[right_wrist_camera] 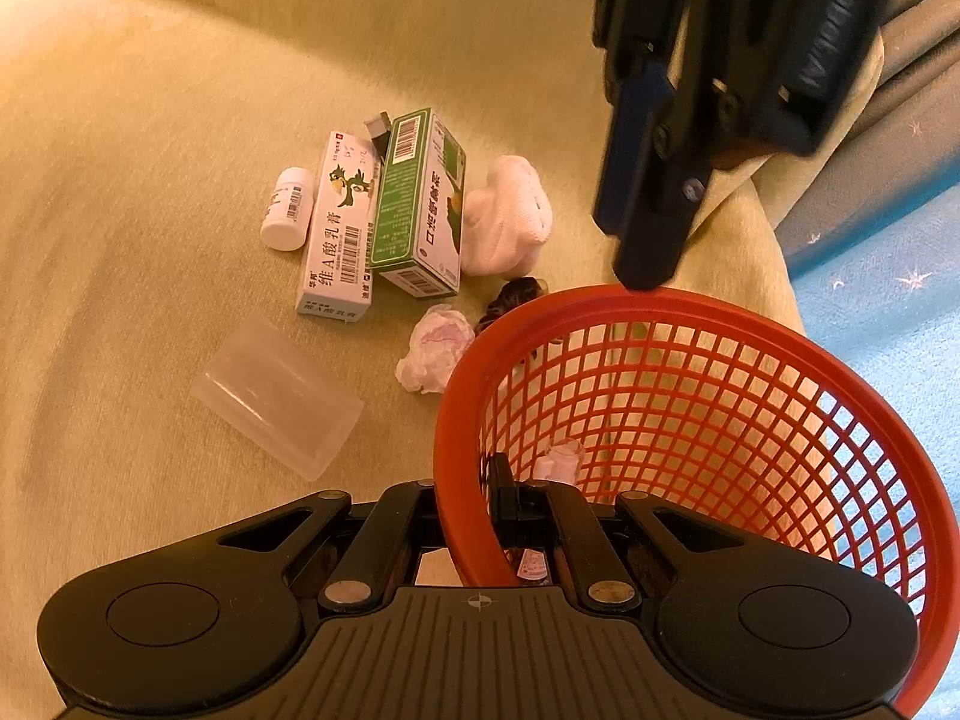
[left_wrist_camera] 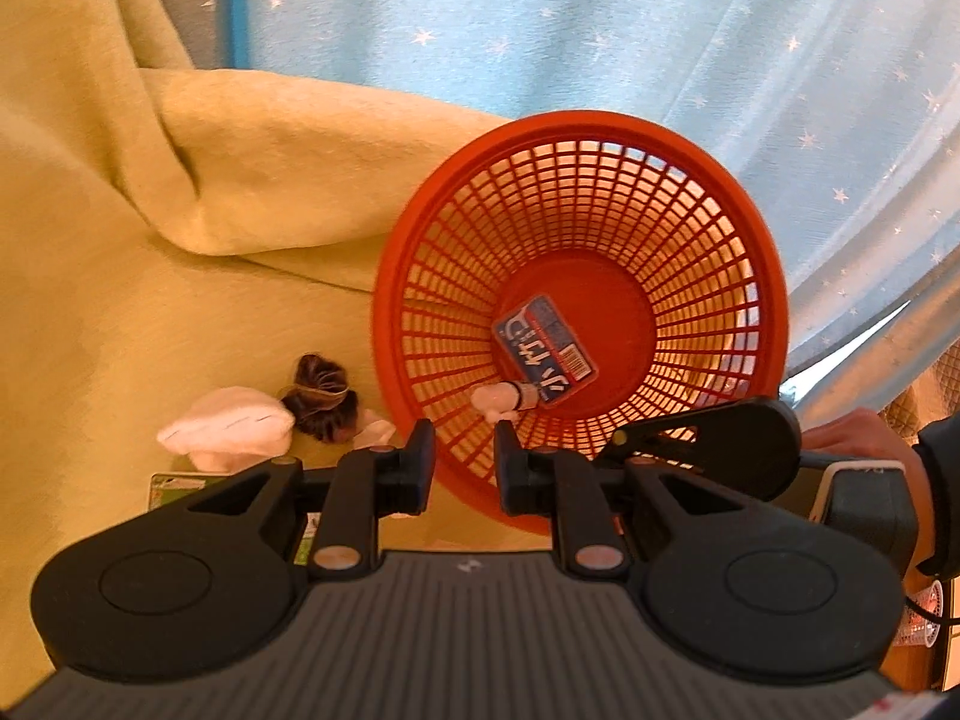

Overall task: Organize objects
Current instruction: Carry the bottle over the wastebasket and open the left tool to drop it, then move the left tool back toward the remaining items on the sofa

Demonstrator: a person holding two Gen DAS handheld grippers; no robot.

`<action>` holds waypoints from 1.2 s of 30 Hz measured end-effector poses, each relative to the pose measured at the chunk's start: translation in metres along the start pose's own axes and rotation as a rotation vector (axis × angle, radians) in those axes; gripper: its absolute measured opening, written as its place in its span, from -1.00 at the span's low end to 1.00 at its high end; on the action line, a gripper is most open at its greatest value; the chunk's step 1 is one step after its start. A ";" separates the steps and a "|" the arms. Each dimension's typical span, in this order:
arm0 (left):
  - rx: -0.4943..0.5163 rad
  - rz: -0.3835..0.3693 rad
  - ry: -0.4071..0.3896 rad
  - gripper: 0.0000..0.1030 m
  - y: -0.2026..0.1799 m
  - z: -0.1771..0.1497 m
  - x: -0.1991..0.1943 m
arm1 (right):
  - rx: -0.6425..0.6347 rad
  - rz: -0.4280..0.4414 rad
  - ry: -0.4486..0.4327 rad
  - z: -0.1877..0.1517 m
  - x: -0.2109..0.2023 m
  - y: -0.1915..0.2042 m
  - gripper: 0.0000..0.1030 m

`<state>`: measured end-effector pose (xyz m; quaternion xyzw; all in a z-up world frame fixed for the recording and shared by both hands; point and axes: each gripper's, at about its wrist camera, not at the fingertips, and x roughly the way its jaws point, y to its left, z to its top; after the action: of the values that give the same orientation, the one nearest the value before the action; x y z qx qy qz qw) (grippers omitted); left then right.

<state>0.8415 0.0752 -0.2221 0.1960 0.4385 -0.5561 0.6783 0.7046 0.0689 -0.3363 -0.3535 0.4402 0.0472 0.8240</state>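
Observation:
A red mesh basket (left_wrist_camera: 576,138) (right_wrist_camera: 708,312) lies on a yellow-green cover. A printed sticker (left_wrist_camera: 543,348) is on its floor, and a small crumpled white wad (left_wrist_camera: 492,402) (right_wrist_camera: 564,456) rests inside near the wall. My left gripper (left_wrist_camera: 465,456) (right_wrist_camera: 645,276) hovers at one side of the rim, open by a narrow gap with nothing in it. My right gripper (right_wrist_camera: 465,498) (left_wrist_camera: 708,438) straddles the opposite rim, one finger outside and one inside, shut on it. Loose on the cover lie a white box (right_wrist_camera: 339,228), a green box (right_wrist_camera: 417,204) and a white bottle (right_wrist_camera: 288,210).
A white cloth bundle (right_wrist_camera: 510,216) (left_wrist_camera: 231,429), a brown hair scrunchie (right_wrist_camera: 516,297) (left_wrist_camera: 321,396), a pinkish tissue wad (right_wrist_camera: 435,357) and a clear plastic tub (right_wrist_camera: 279,396) lie beside the basket. Blue star-print fabric (left_wrist_camera: 600,18) borders the cover. A hand (left_wrist_camera: 858,432) holds the right gripper.

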 end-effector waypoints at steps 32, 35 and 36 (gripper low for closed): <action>-0.274 0.320 0.076 0.01 0.122 -0.088 -0.009 | 0.030 -0.016 -0.006 -0.001 0.005 0.002 -0.98; -0.250 0.325 0.079 0.01 0.128 -0.089 0.005 | 0.032 -0.016 -0.007 -0.001 0.005 0.001 -0.98; -0.240 0.325 0.083 0.01 0.130 -0.090 0.009 | 0.033 -0.016 -0.009 -0.001 0.006 0.001 -0.98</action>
<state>0.9279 0.1768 -0.3069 0.2046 0.4919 -0.3743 0.7590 0.7071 0.0675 -0.3413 -0.3430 0.4346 0.0349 0.8320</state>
